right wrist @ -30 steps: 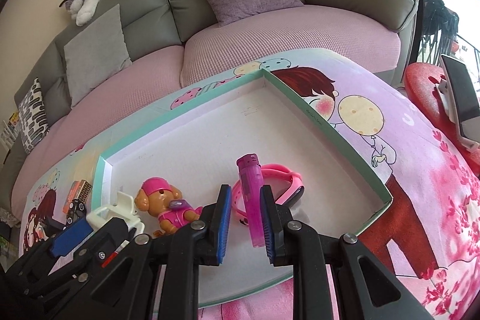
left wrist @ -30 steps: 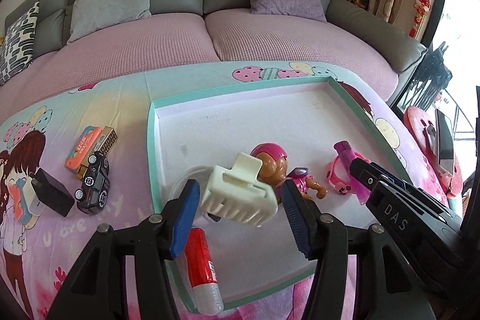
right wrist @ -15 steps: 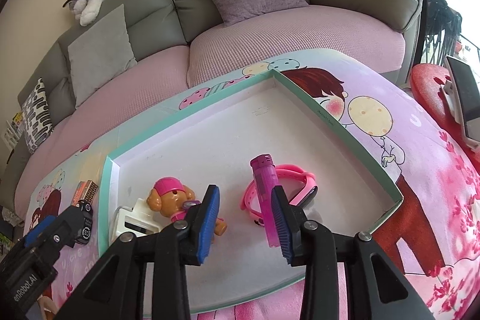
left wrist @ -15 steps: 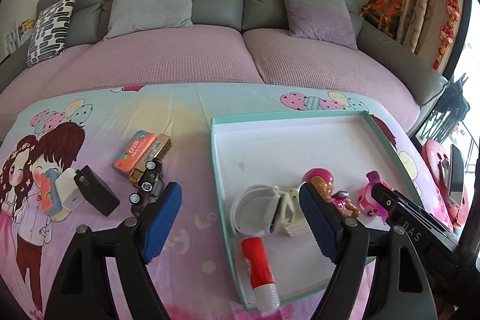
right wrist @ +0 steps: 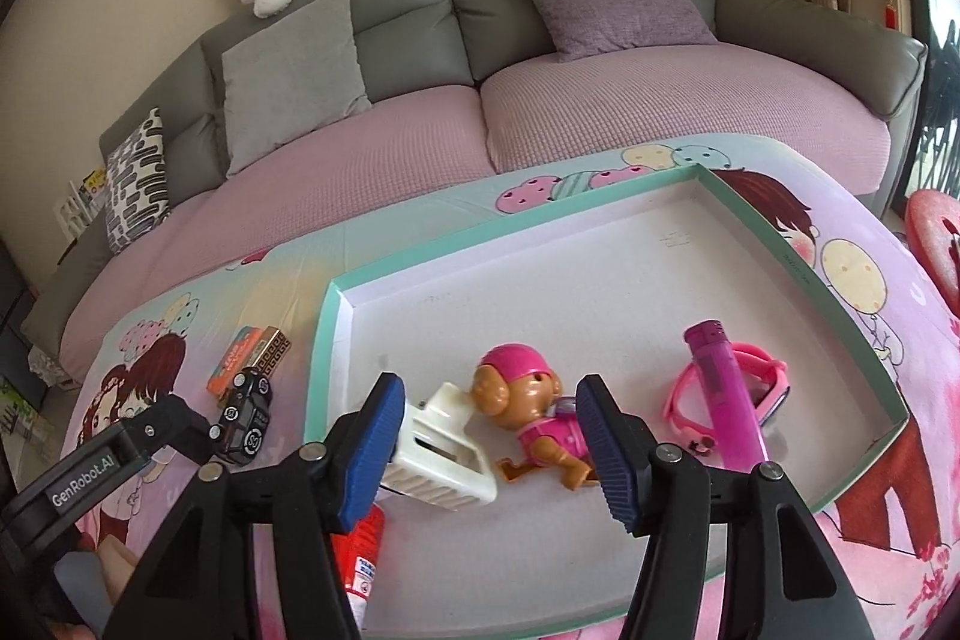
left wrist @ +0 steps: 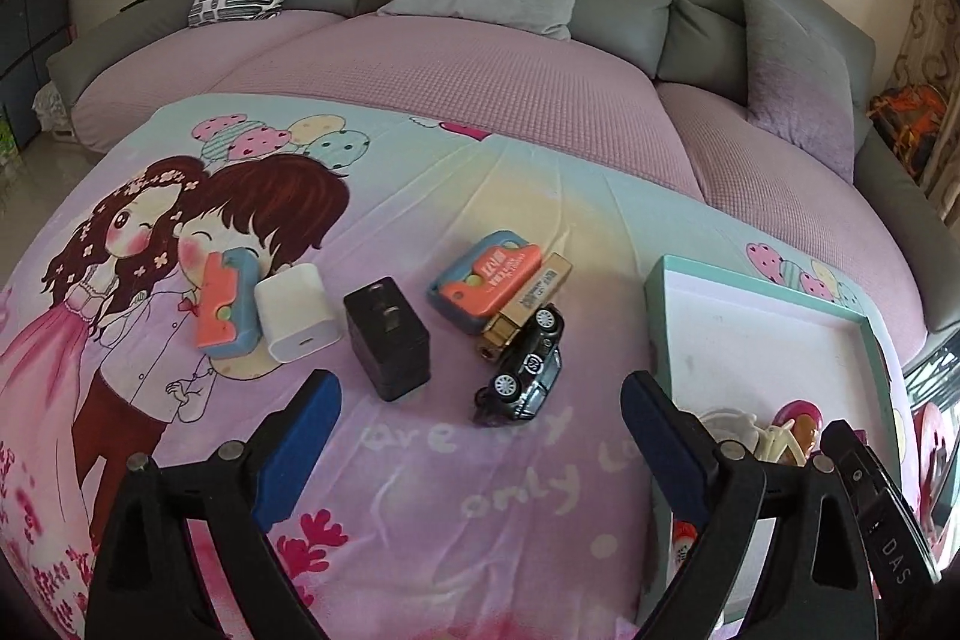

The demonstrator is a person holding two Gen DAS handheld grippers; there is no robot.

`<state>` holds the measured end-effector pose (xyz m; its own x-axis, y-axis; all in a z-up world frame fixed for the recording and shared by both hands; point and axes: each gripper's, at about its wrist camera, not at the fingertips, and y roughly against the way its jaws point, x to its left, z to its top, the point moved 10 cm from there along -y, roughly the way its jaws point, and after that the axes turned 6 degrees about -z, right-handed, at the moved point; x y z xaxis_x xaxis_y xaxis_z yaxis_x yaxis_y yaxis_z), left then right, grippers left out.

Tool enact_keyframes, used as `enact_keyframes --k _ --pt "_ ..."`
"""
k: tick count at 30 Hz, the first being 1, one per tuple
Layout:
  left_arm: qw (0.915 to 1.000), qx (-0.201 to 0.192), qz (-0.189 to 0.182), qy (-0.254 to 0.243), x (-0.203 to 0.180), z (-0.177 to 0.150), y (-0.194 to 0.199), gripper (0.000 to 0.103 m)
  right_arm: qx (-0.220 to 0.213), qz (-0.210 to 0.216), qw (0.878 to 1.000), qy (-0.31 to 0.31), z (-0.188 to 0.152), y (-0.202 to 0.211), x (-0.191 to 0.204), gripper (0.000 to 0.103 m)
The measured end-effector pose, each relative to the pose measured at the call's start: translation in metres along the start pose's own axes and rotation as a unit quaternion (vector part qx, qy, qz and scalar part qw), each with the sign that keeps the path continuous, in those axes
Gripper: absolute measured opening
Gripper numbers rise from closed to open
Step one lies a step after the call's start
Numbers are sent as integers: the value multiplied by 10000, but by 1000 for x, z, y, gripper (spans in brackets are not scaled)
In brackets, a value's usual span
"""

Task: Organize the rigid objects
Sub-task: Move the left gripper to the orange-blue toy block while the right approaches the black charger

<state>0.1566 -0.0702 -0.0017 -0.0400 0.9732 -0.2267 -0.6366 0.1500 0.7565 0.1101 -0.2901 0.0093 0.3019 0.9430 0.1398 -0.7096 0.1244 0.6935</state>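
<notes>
- Tray (right wrist: pixel 798 256): mint-green rim, white floor.
- Beside the tray, toy car (left wrist: pixel 528 364): glossy black.
- Inside the tray, puppy figure (right wrist: pixel 534 412): brown, hot-pink helmet.
- Inside the tray, hair clip (right wrist: pixel 438 448): cream.
- Inside the tray, lighter (right wrist: pixel 723 388): translucent magenta.
- Left of the tray, charger (left wrist: pixel 390 337): black; adapter (left wrist: pixel 297 313): white.
- Beneath the tray, tablecloth (left wrist: pixel 450 460): lilac-pink cartoon print.

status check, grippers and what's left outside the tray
Left gripper opening, empty. Right gripper opening, empty, over tray. Toy car, black charger still outside. Nothing blocking.
</notes>
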Motion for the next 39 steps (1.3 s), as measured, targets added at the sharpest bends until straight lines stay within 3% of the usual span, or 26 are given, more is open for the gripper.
enact_keyframes --k 7,12,16,20,29,39 --pt "9992 -22 60 395 26 2 0 95 11 252 9988 431 -9 -7 43 77" --pt "9963 -56 436 732 62 8 3 95 49 443 9977 505 -13 -12 65 90" --pt "9910 -379 893 917 91 20 18 95 29 519 9969 592 -15 -16 84 103" --pt "9862 -592 1191 988 116 34 29 103 -116 342 9966 747 -14 -16 92 103" --pt "9752 -1042 1333 1425 160 56 46 103 -529 581 9929 897 -6 -1 119 103" --pt "9732 -832 1177 1792 199 38 26 103 -546 882 9842 1438 -27 -3 165 103"
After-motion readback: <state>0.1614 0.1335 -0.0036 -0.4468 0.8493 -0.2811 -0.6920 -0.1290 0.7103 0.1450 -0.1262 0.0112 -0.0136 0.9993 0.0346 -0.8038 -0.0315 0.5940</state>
